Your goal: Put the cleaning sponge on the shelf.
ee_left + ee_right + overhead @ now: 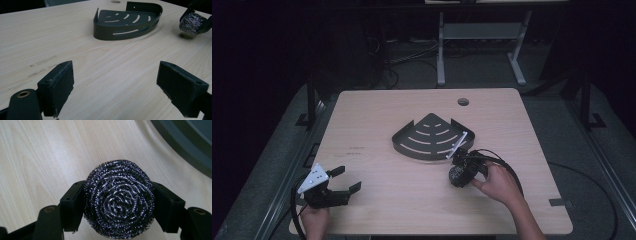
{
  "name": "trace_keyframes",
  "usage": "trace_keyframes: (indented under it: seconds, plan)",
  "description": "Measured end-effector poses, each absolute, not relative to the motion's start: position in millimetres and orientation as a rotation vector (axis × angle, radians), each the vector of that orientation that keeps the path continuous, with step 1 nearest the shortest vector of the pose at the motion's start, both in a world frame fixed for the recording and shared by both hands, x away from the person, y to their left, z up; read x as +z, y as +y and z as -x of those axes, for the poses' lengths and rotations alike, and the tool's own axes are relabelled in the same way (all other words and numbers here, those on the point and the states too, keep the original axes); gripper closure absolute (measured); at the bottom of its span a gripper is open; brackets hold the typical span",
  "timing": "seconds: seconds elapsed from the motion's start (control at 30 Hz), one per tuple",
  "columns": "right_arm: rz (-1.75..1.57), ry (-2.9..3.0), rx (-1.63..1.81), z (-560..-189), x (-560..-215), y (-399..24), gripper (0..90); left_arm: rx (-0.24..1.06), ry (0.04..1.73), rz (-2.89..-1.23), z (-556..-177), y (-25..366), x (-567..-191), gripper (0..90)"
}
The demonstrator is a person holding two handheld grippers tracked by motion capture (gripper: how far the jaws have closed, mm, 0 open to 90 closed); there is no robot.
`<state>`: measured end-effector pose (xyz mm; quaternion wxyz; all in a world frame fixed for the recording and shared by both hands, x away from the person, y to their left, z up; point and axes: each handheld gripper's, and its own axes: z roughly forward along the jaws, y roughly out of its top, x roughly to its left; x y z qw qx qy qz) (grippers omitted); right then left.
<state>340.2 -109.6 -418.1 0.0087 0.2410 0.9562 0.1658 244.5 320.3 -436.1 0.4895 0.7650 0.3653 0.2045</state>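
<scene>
- Pale wood-grain desk (377, 200), dark room behind.
- Left gripper (343, 182): near the desk's front left corner, jaws wide apart, nothing between them.
- Dark slotted corner shelf (428, 138): mid-desk, flat on the wood.
- Right gripper (457, 176): just beside the shelf's near right edge, jaws clamped on a steel wool scourer (119, 197), raised slightly off the desk.

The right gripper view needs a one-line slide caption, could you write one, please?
Right tool shut on a steel wool scrubber above the wooden table, beside the dark corner shelf.
</scene>
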Motion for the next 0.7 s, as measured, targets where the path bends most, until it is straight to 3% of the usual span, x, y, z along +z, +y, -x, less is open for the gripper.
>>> trace_keyframes:
  seconds: [0.7]
  plan:
    - [-0.735,2.975,0.559,-353,-400,-111,32.3,0.496,0.889,-1.856,-244,320,-436,13.7]
